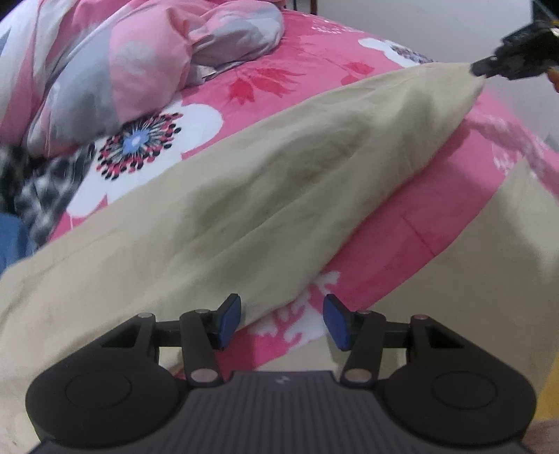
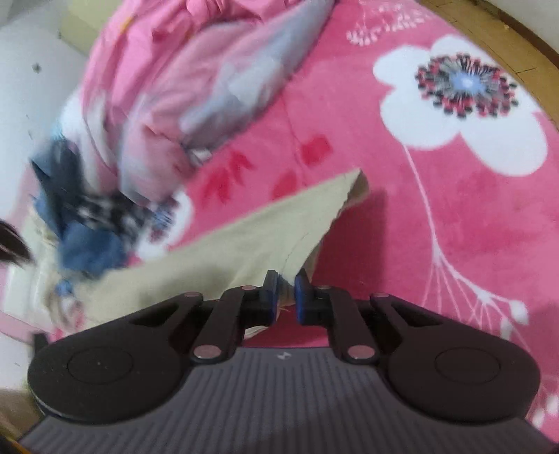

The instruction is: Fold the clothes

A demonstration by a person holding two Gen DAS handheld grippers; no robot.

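Observation:
A beige garment (image 1: 244, 195) lies spread over the pink flowered bed cover (image 1: 314, 70). My left gripper (image 1: 281, 321) is open, its blue pads (image 1: 230, 319) at the garment's near fold edge, holding nothing. My right gripper (image 2: 286, 297) is shut on a corner of the beige garment (image 2: 244, 244) and lifts it off the bed. In the left wrist view the right gripper (image 1: 489, 66) shows at the top right, pinching the garment's far corner.
A bunched pink and grey quilt (image 1: 122, 63) lies at the back left of the bed. A pile of blue and black-and-white checked clothes (image 2: 91, 223) sits by it. The bed's wooden edge (image 2: 506, 28) runs along the far right.

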